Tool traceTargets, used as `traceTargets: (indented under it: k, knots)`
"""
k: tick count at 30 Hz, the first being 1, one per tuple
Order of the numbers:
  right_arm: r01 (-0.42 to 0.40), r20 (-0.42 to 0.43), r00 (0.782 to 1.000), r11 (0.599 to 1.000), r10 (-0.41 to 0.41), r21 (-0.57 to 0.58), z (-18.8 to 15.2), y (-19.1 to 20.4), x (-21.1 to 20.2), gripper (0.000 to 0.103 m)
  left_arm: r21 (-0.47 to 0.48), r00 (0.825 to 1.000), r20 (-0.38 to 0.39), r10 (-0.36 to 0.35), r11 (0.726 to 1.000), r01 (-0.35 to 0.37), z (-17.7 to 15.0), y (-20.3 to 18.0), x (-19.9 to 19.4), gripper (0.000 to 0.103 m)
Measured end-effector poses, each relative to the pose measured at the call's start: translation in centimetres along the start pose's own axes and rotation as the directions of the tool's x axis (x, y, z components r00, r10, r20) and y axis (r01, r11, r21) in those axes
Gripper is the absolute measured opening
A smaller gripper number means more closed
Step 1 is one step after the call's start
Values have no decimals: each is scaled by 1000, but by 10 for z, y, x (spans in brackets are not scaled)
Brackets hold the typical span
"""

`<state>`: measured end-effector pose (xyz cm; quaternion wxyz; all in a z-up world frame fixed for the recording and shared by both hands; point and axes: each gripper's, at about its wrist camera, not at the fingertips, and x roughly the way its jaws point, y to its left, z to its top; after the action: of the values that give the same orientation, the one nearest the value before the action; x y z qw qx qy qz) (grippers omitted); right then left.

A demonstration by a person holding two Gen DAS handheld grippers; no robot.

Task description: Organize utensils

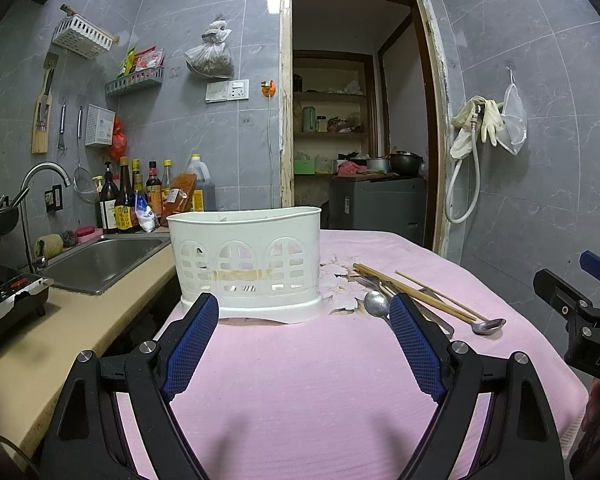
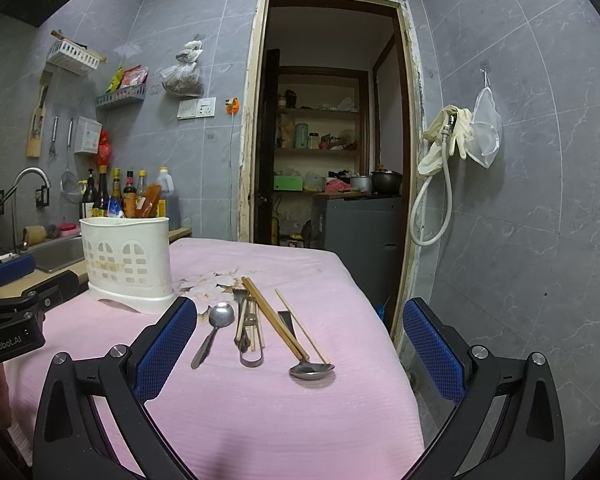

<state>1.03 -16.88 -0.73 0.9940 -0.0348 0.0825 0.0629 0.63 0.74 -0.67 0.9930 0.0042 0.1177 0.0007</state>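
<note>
Meanwhile, both grippers hang wide open and empty over the pink tablecloth: the left gripper faces the white slotted utensil holder, the right gripper the loose cutlery just beside it. Spoons, wooden chopsticks and what looks like a fork lie overlapping. Thin, stiff and probably slick, they look best pinched mid-handle.

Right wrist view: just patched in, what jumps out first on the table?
A loose cluster of utensils on the pink tablecloth: two spoons, wooden chopsticks and a fork, lying ahead of the open right gripper. Left of them stands the white slotted utensil holder; none of the utensils show above its rim.
</note>
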Motion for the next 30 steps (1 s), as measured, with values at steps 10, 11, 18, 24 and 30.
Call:
traceTargets:
  k: [10,11,18,24,30]
  knots:
    - [0,-2,1000,1000,0,1,0,0,0,103,0,1000,0,1,1000,-1,-1,1,1,84]
    - [0,-2,1000,1000,0,1,0,0,0,103,0,1000,0,1,1000,-1,-2,1,1,84]
    - [-1,-2,1000,1000,1,1,0,0,0,103,-1,1000,-1,0,1000,0,-1,1,1,84]
    - [-2,-5,1000,1000,2,0,-1,1,0,103,-1,1000,-2,-1,1000,1,-1,2,1,84]
    - [-5,-11,1000,1000,5,-3,-3,5,2,103,-3,1000,-4,-1,1000,1,-5,6,3,84]
